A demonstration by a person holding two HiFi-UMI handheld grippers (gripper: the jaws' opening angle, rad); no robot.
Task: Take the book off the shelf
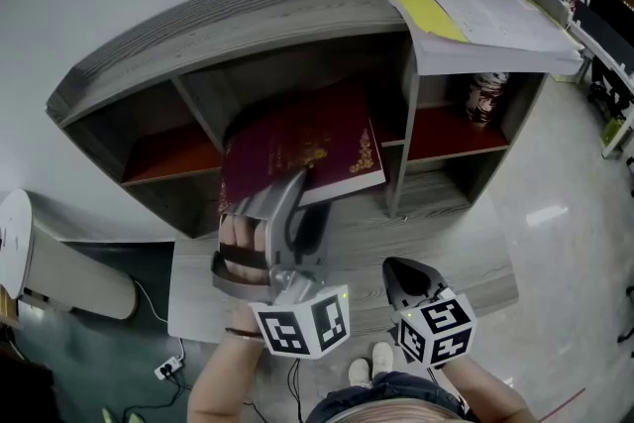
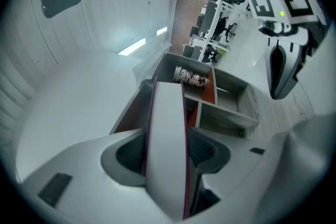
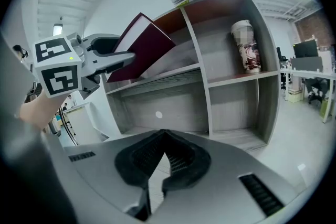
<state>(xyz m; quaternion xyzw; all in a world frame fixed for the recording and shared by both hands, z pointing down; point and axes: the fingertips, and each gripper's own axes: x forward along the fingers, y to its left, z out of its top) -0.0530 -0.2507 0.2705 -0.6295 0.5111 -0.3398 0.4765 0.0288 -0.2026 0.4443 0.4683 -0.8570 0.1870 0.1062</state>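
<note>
Your left gripper (image 1: 289,198) pinches the book's (image 1: 307,142) near edge, so it leans tilted, partly out of the shelf's (image 1: 297,5) middle bay, while your right gripper (image 1: 404,274) hangs low, pressed together on nothing, seemingly unneeded.

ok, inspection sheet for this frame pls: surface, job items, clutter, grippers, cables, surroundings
Surface: grey wooden shelf unit, open compartments, red-brown boards on the upper tier.
Job's things: maroon book, tilted at the mouth of the middle upper compartment, clamped at one edge.
Clutter: paper stack with a yellow sheet, on the shelf top at the right end; patterned cup upright in the right upper compartment.
Grippers: left gripper shut on the book; right gripper shut, empty, held low in front of the shelf.
Cables: power strip with a thin cable on the floor, left of the shelf.
Surroundings: white wall behind; white appliance at left; office desks to the right.
</note>
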